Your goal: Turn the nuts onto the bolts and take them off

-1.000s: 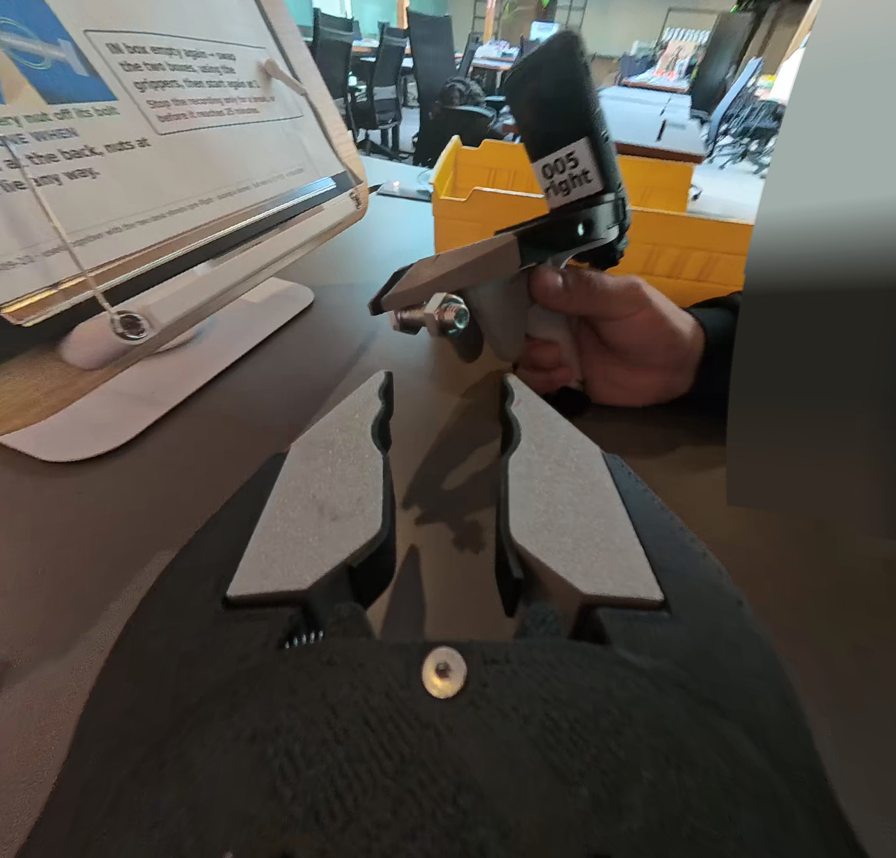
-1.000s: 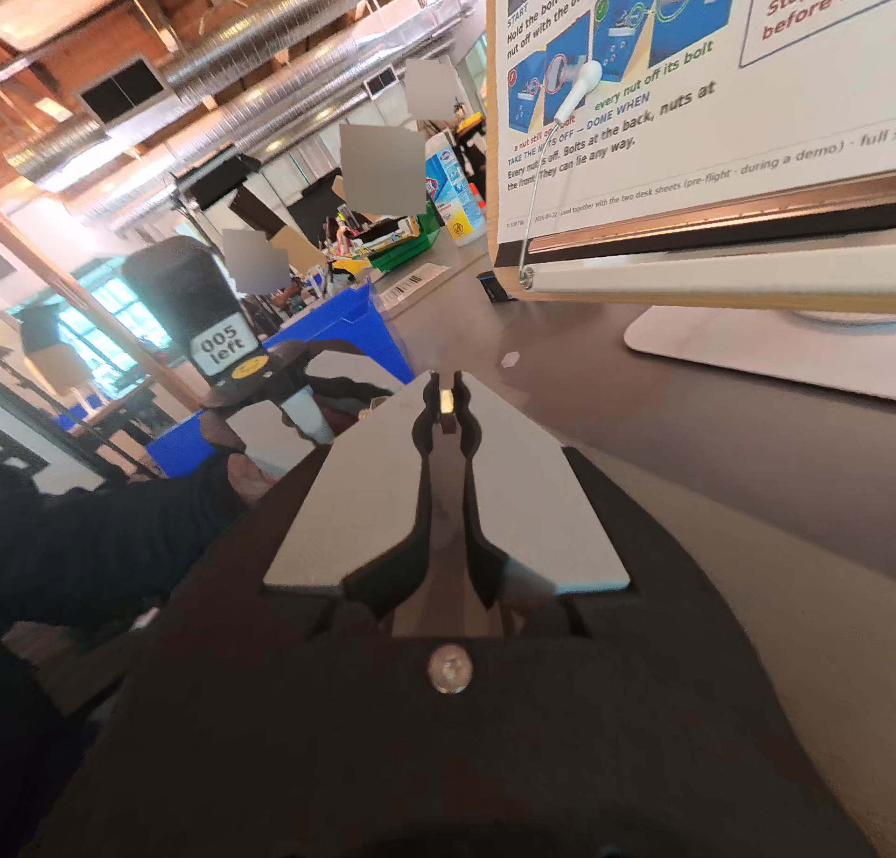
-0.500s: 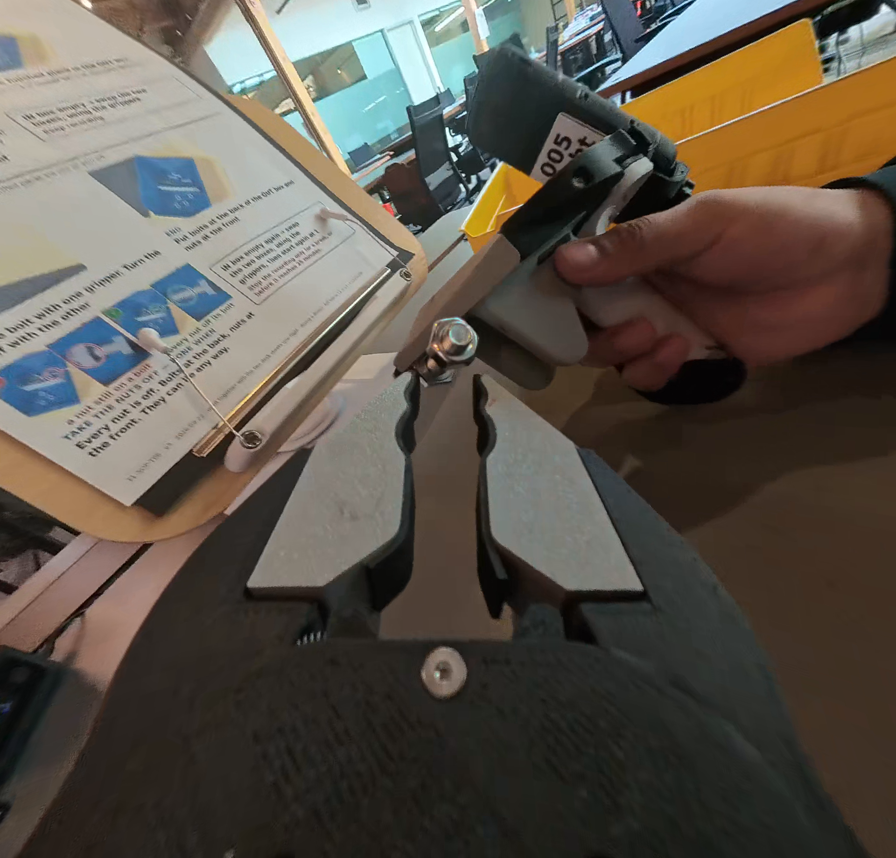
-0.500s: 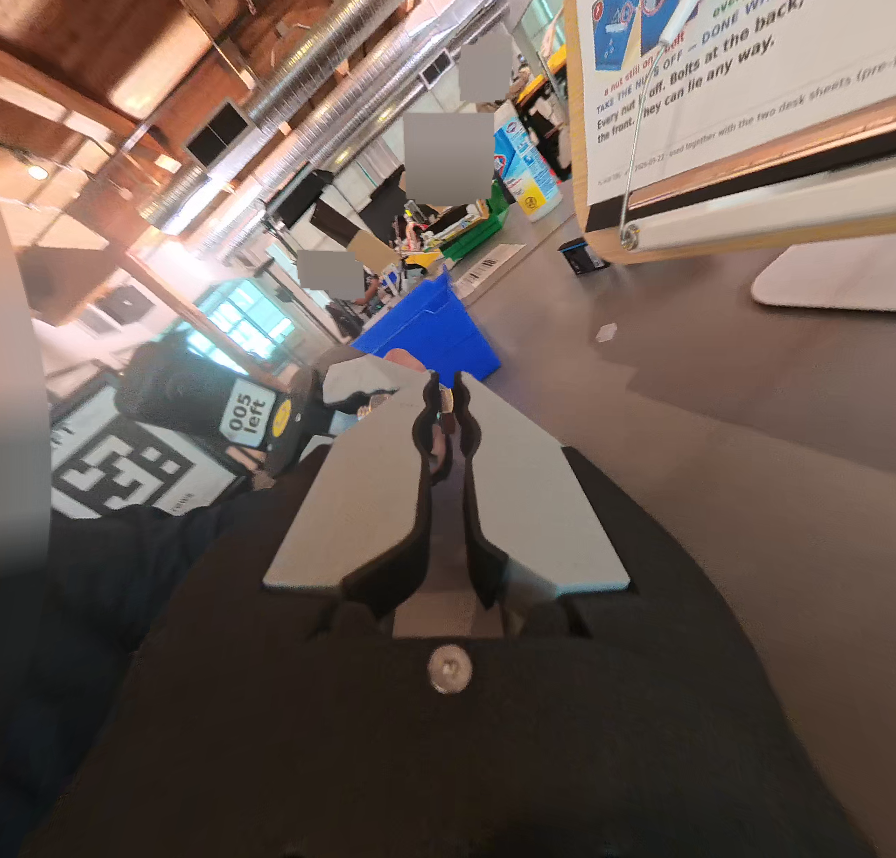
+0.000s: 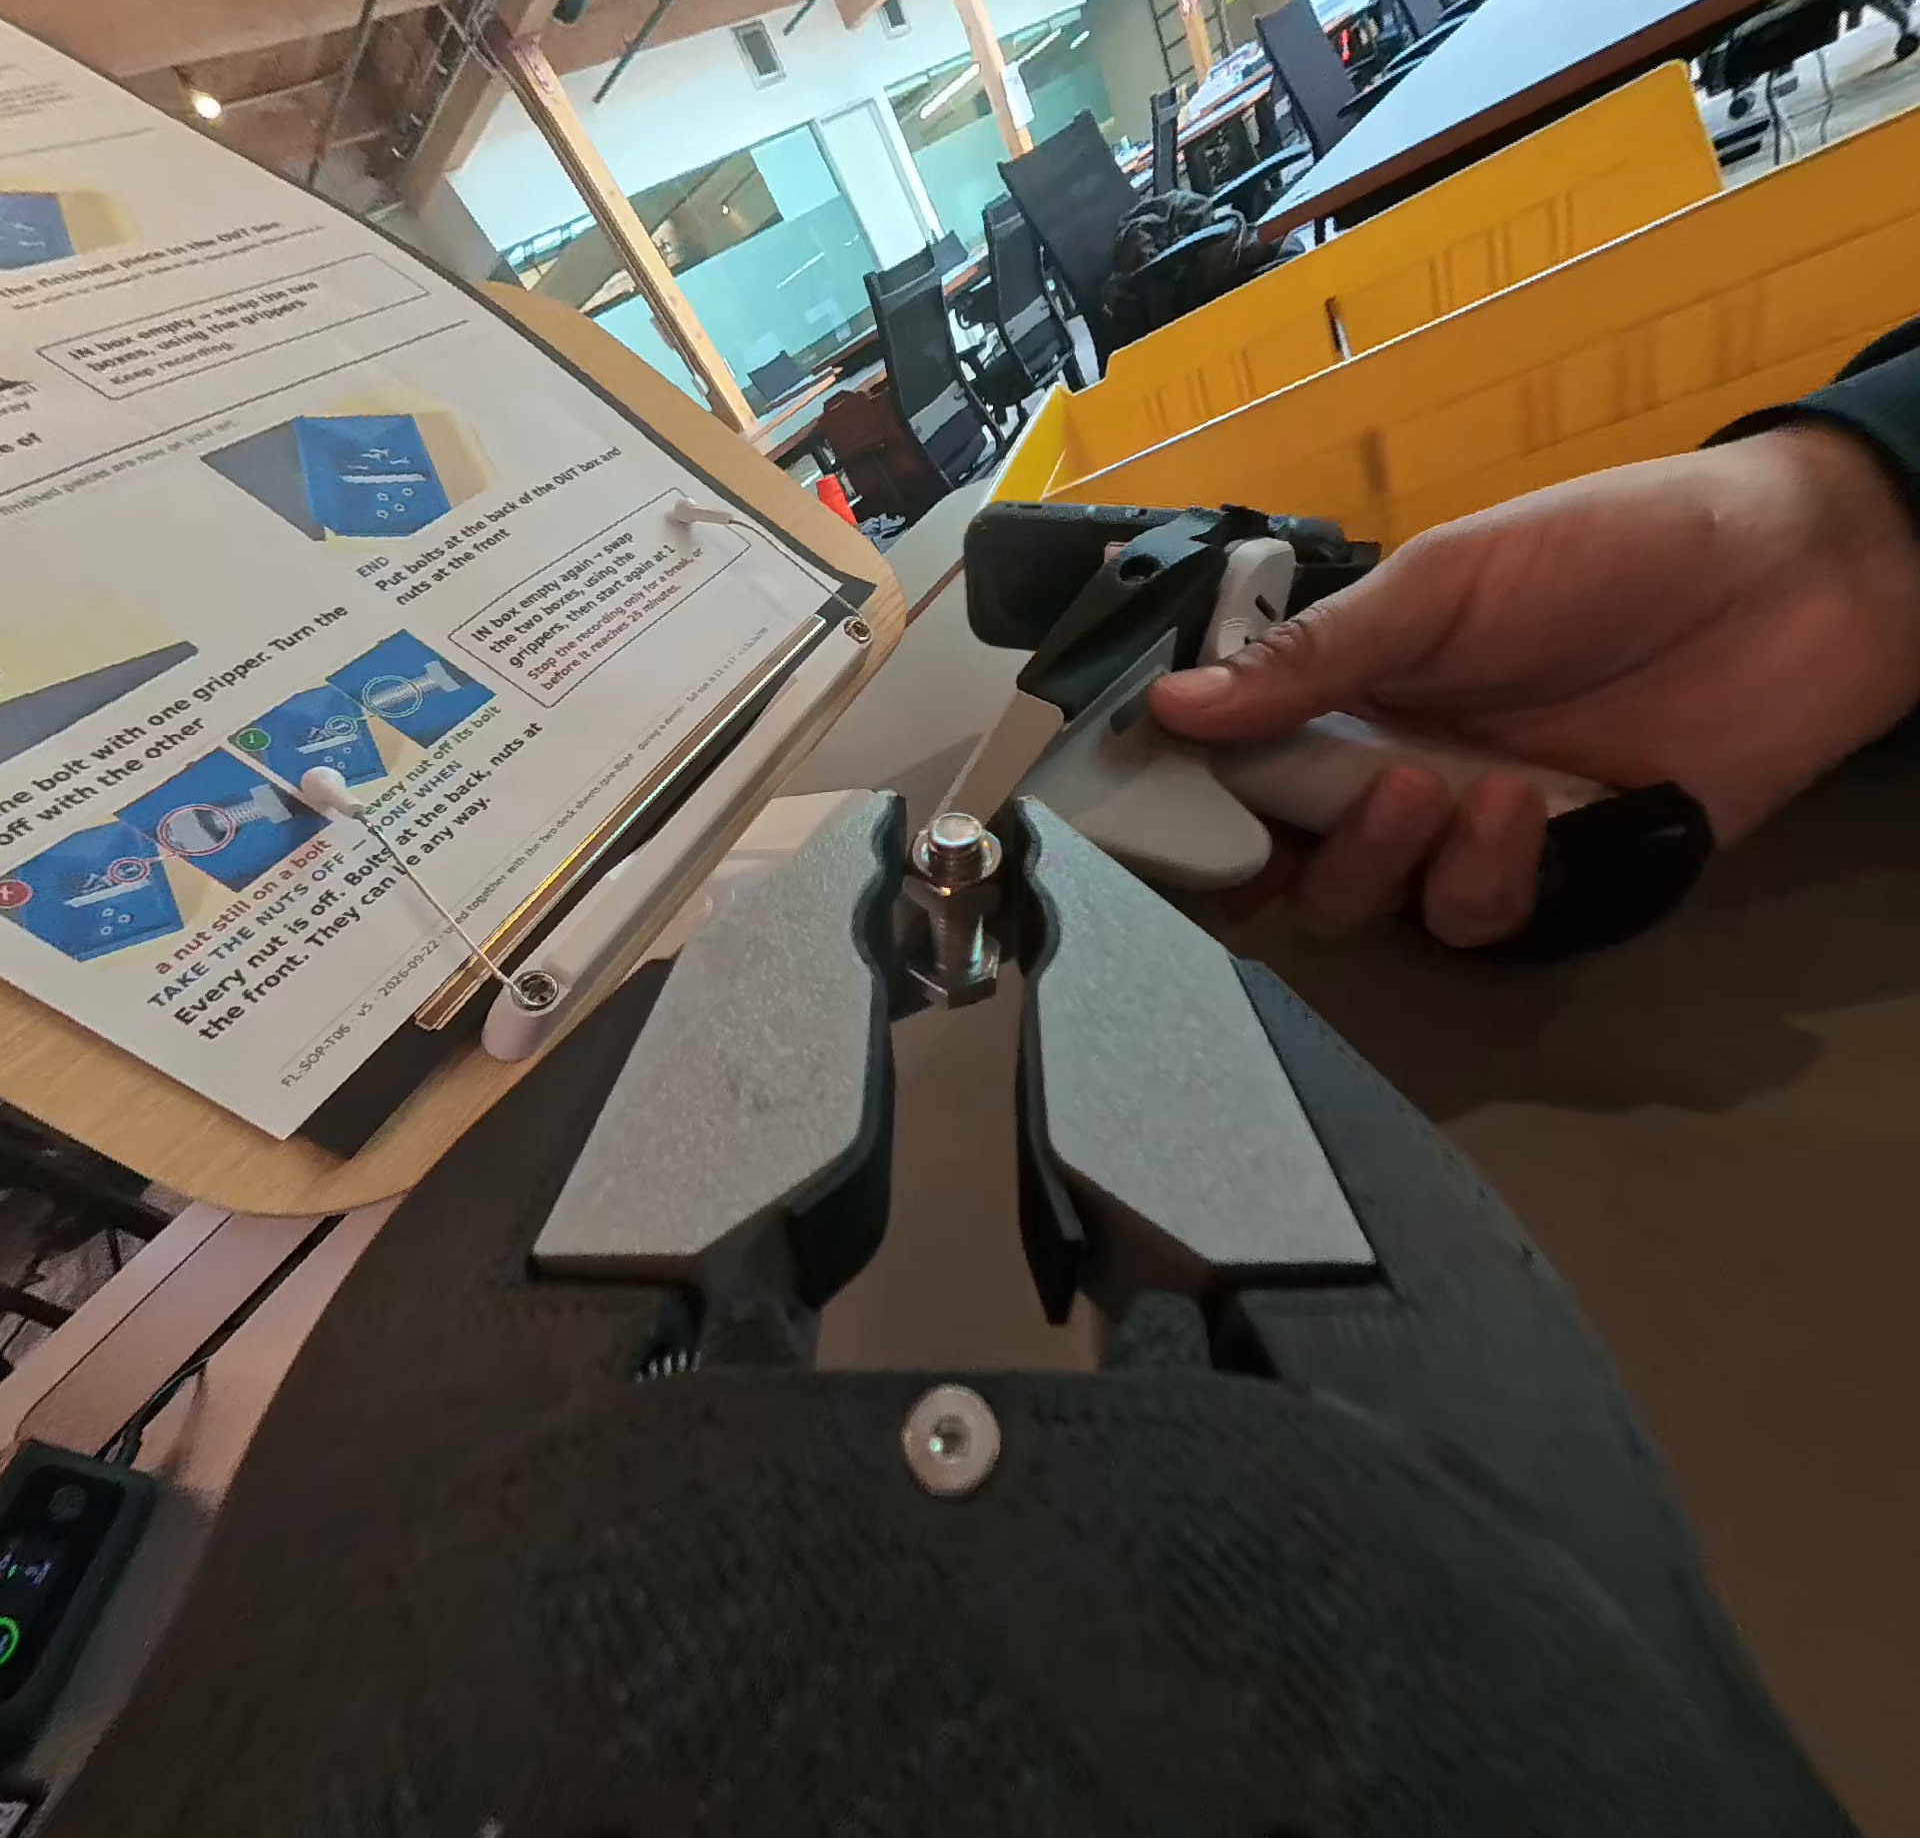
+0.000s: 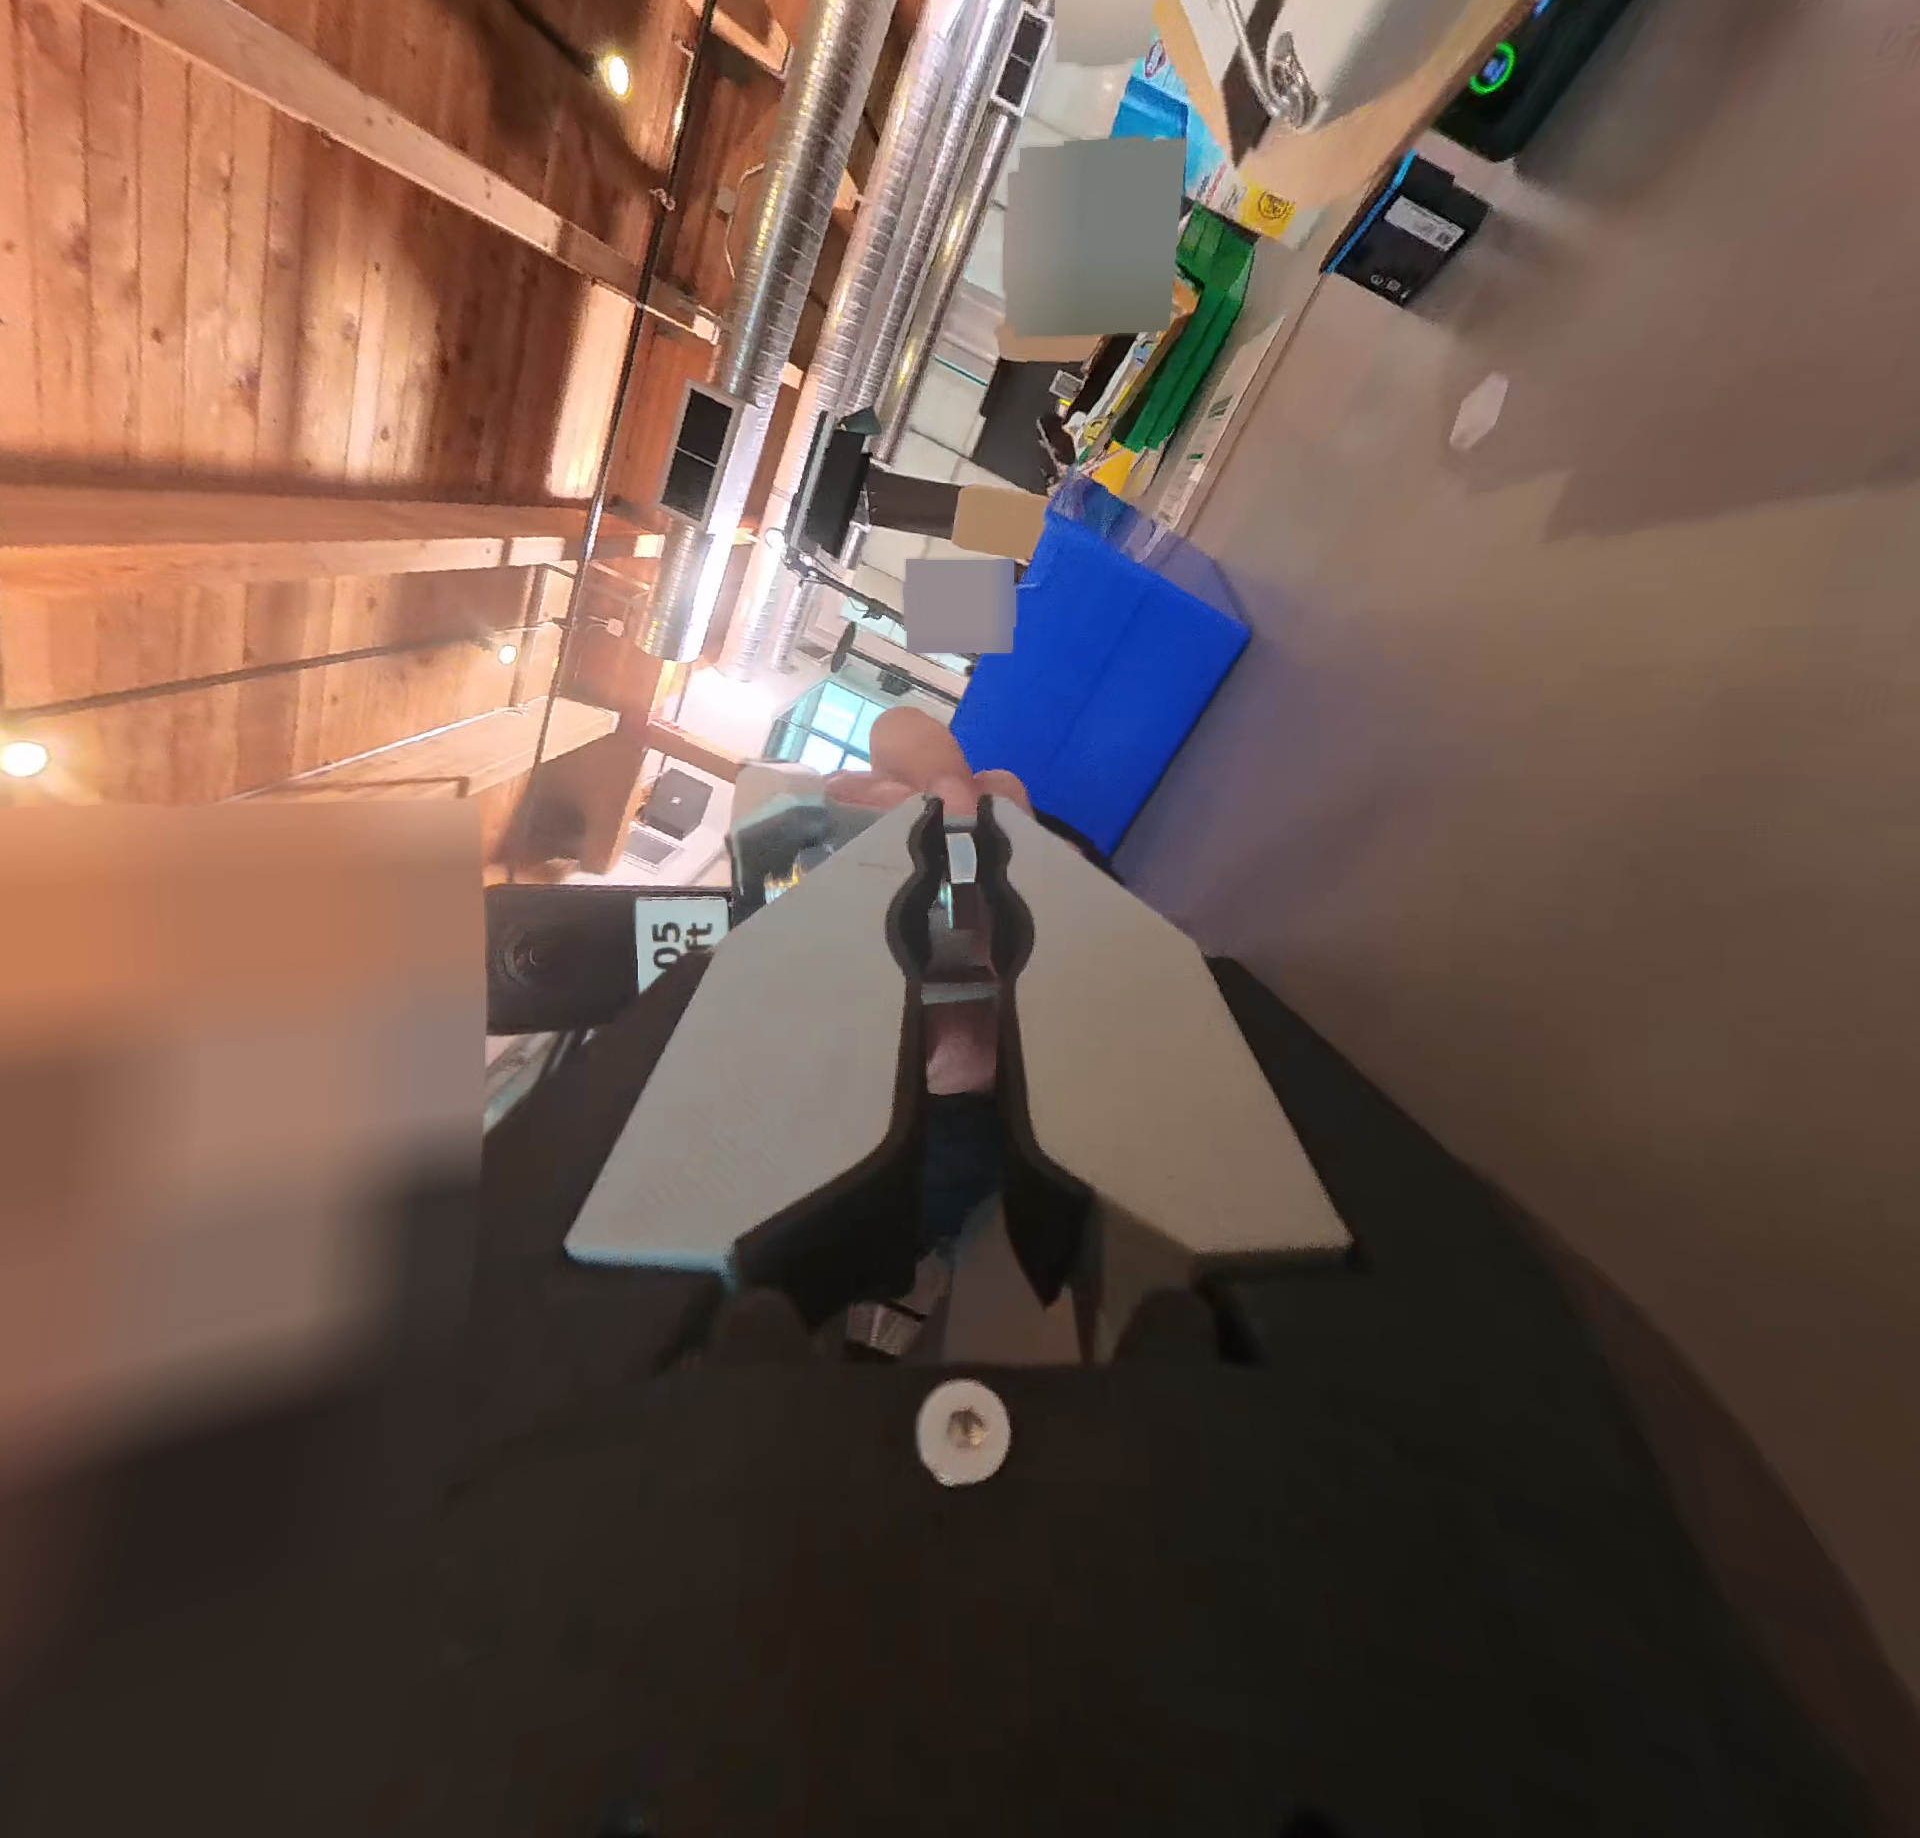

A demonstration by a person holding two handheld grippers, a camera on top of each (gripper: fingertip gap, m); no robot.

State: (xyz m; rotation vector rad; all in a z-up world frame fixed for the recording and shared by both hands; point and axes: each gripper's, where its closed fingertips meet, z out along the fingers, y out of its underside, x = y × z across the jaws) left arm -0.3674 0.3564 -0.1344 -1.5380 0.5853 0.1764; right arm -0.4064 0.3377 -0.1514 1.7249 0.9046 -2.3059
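A steel bolt (image 5: 951, 931) with a hex nut (image 5: 951, 869) near its upper end stands between the fingertips of my left gripper (image 5: 954, 812). The jaws sit close against both sides of the nut. My right gripper (image 5: 1039, 739), held by a hand (image 5: 1558, 645), comes in from the right and its tip meets the top of the bolt. In the right wrist view my right gripper (image 6: 956, 812) is shut on the bolt (image 6: 961, 858), which shows as metal between the fingertips. The left gripper's black body (image 6: 613, 947) lies just left of it.
A wooden stand with an instruction sheet (image 5: 416, 645) fills the left. A yellow bin (image 5: 1455, 365) stands behind the right hand. A blue bin (image 6: 1101, 666) stands on the grey table (image 6: 1558, 853). A black device with a green light (image 6: 1507, 74) lies near the stand.
My left gripper moved up to the bolt and its jaws narrowed round the nut. My right gripper rolled over sideways with the bolt in it.
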